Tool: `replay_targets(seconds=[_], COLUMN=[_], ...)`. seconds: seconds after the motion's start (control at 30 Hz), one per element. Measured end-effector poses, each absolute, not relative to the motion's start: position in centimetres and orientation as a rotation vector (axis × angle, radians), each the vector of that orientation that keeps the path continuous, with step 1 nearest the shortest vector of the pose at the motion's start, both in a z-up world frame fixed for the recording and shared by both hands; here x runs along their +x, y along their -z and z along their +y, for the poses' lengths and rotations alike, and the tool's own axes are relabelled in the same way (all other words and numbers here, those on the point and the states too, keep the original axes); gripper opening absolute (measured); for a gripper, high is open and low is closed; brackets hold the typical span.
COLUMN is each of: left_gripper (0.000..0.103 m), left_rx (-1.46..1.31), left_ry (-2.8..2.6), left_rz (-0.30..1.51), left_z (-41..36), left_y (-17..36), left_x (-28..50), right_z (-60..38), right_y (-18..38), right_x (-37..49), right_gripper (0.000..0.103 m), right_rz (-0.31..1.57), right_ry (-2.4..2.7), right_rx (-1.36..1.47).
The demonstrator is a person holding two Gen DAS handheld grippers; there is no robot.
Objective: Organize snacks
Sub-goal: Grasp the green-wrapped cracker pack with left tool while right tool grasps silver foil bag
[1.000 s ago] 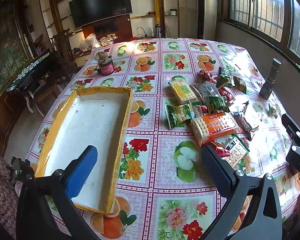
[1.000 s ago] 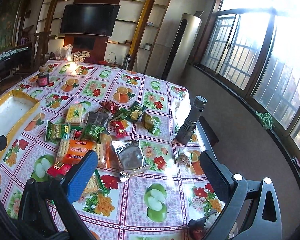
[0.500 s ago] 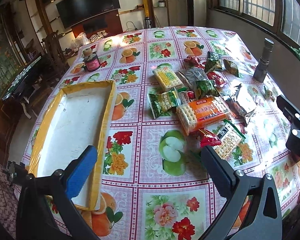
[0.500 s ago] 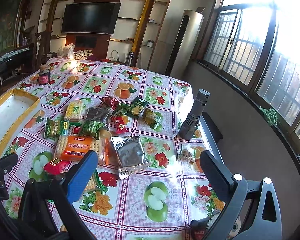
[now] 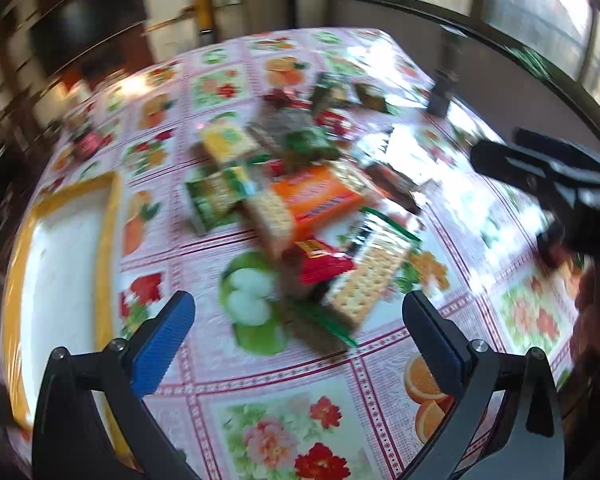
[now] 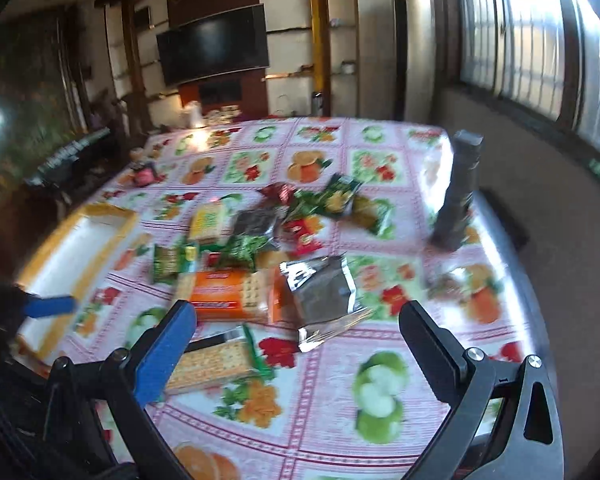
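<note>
A heap of snack packs lies mid-table: an orange cracker pack [image 5: 320, 200] [image 6: 236, 292], a clear cracker pack with green trim [image 5: 372, 276] [image 6: 216, 360], a small red pack [image 5: 320, 260], green packs [image 5: 212, 196] [image 6: 168, 260], a yellow pack [image 5: 228, 144] [image 6: 208, 220] and a silver foil bag [image 6: 324, 292]. A yellow-rimmed white tray [image 5: 56, 264] [image 6: 76, 256] sits at the left. My left gripper [image 5: 298, 344] is open and empty, just short of the clear cracker pack. My right gripper [image 6: 298, 340] is open and empty, near the crackers and foil bag.
A dark flashlight [image 6: 458, 196] [image 5: 444, 80] stands upright at the table's right side. A small pink jar [image 6: 144, 174] [image 5: 86, 142] sits at the far left. The flowered tablecloth [image 6: 320, 420] ends at the right edge by the window wall. The left view is motion-blurred.
Both grippers have moved closer to the snack heap. The left one swung right, away from the tray, and now faces the cracker packs. Both stay open.
</note>
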State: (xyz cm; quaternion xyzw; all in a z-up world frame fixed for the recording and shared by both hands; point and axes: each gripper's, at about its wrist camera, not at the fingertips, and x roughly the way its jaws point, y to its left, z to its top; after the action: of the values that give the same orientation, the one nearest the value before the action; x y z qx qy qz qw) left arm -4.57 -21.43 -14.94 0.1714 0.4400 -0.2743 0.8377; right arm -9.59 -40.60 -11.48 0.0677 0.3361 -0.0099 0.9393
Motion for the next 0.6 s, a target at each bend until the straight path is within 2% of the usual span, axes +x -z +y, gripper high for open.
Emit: replay_targets(seconds=[0.17,0.3,0.33,0.57,0.6], left_gripper=[0.103,0.103,0.103,0.102,0.099], left_rx=[0.500,0.527,0.527,0.519,0.518], left_ry=[0.663,0.701,0.706,0.716,0.729], left_rz=[0.936,0.983,0.996,1.070,1.073], left_z=[-25.4,-27.1,-27.3,-27.3,-27.3], left_y=[16.4,18.0,18.4,20.6,20.6], left_x=[-4.0,-2.7,-2.3,1.1,1.2], right_z=[-43.1,-43.1,-43.2,-43.1,-43.0], right_y=[13.6,14.7,14.9,16.5,16.8], right_x=[-8.7,-7.6,-7.1,-2.7,-2.1], right_gripper=[0.085,0.076,0.068,0.067,0.067], right_rz=[0.737,0.774,0.784,0.864,0.874], right_ry=[-0.067,-0.064,-0.067,-0.021,-0.023], right_rx=[0.308,0.292,0.289,0.196,0.179])
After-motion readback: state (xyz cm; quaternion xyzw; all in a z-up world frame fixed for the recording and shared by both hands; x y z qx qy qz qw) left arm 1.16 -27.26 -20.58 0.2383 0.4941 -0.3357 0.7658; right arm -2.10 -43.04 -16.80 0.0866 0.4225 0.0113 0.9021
